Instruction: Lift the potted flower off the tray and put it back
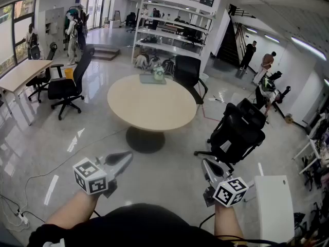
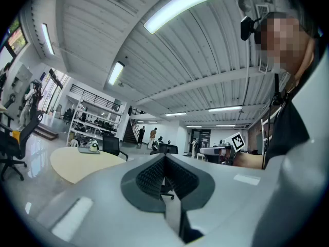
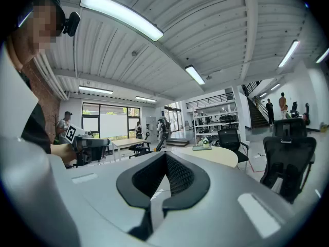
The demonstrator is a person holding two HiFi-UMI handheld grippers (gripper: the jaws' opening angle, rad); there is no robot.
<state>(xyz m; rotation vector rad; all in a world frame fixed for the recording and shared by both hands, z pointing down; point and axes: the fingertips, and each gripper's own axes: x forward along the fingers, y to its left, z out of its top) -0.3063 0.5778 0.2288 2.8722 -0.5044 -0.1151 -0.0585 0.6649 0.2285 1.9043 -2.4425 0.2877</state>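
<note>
Round table [image 1: 149, 109], centre: a beige top on a dark pedestal. Black office chair [image 1: 237, 133], to the right of the table's near edge. My left gripper [image 1: 127, 156] and my right gripper [image 1: 205, 163] are held well short of the table's near edge and apart from each other. Each is clenched, jaws pressed together with nothing between them. Tray [image 1: 145, 78], at the table's far edge. Potted flower [image 1: 158, 74], standing on the tray's right part, well apart from both my grippers.
</note>
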